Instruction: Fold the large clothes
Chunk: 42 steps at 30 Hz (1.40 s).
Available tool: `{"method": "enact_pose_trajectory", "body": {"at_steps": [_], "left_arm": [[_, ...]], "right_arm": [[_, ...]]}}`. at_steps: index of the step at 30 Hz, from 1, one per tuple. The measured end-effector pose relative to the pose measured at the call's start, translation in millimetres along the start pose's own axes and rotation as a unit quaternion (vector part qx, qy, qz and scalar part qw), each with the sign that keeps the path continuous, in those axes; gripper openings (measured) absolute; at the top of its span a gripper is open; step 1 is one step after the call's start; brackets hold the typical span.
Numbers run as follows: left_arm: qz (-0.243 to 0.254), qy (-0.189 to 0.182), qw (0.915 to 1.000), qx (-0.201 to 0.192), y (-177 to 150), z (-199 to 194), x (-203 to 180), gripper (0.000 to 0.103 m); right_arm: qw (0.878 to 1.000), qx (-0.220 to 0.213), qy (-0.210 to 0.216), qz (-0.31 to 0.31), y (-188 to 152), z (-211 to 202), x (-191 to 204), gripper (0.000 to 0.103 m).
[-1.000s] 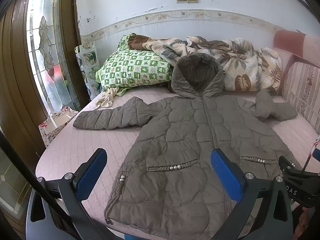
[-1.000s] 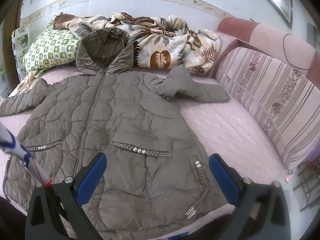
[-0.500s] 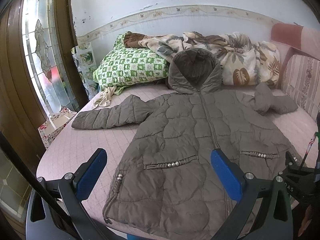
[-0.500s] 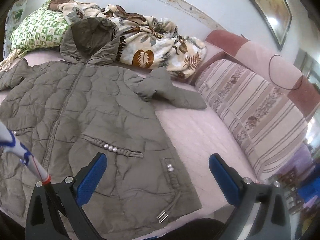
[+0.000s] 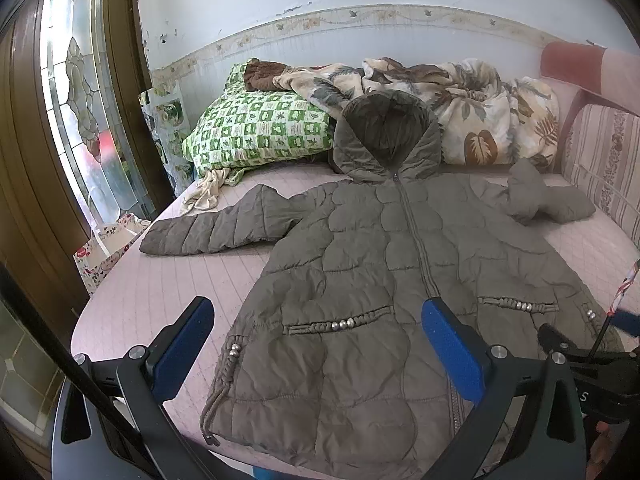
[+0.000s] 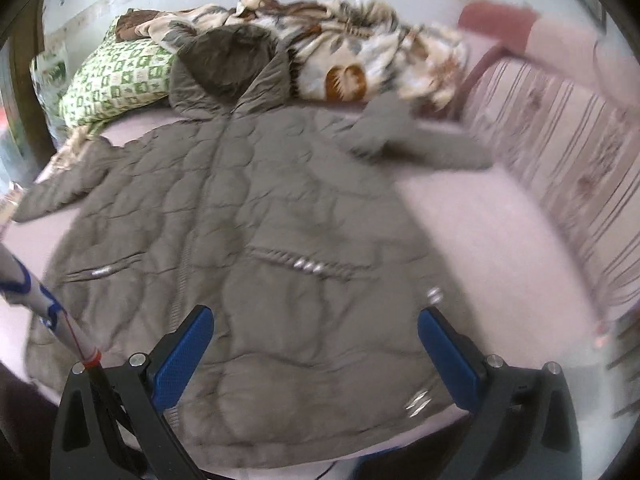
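Note:
A grey-brown quilted hooded jacket [image 5: 400, 264] lies front up and zipped on the pink bed [image 5: 168, 280], hood towards the wall, both sleeves spread out. It also shows in the right wrist view [image 6: 256, 216]. My left gripper [image 5: 316, 344] is open and empty above the jacket's hem, left of the zip. My right gripper [image 6: 316, 352] is open and empty above the hem on the jacket's right side. That view is blurred by motion.
A green checked pillow [image 5: 256, 132] and a leaf-print blanket [image 5: 472, 108] lie at the bed's head. A striped padded backrest [image 6: 560, 152] runs along the right. A glass door [image 5: 80, 92] and a gift bag [image 5: 108, 248] stand at the left.
The left gripper has shifted little, with the jacket sitting slightly higher and nearer in its view. The right gripper has swung back left towards the jacket and moves fast. Both stay open.

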<state>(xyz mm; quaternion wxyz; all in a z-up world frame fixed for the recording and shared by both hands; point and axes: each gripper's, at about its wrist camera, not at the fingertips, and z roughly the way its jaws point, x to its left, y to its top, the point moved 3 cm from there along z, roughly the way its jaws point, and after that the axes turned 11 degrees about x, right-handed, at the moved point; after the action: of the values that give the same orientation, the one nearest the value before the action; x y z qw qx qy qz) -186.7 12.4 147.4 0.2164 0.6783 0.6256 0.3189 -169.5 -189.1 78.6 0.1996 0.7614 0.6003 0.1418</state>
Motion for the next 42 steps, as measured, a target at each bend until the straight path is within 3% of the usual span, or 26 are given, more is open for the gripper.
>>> {"method": "enact_pose_trajectory", "body": {"at_steps": [3,9,16,32,38,42], "left_arm": [[0.001,-0.001,1.0,0.004,-1,3,0,0.103],[0.002,-0.002,0.9999,0.011,-1,8,0,0.103],[0.0,-0.002,0.9999,0.014,-1,10,1,0.103],[0.007,0.0,0.9998,0.02,-4,15,-2,0.103],[0.006,0.001,0.9998,0.019,-4,16,-4,0.103],[0.003,0.0,0.9998,0.02,-2,17,-4,0.103]], "right_arm": [[0.999,0.021,0.034,0.012,-3,7,1,0.103],[0.997,0.043,0.064,0.023,-5,14,3,0.103],[0.996,0.052,0.071,0.024,-4,15,5,0.103],[1.0,0.018,-0.012,-0.011,-6,4,13,0.103],[0.997,-0.015,-0.076,-0.027,-4,-2,12,0.103],[0.995,-0.058,-0.085,-0.015,0,-15,5,0.103]]}}
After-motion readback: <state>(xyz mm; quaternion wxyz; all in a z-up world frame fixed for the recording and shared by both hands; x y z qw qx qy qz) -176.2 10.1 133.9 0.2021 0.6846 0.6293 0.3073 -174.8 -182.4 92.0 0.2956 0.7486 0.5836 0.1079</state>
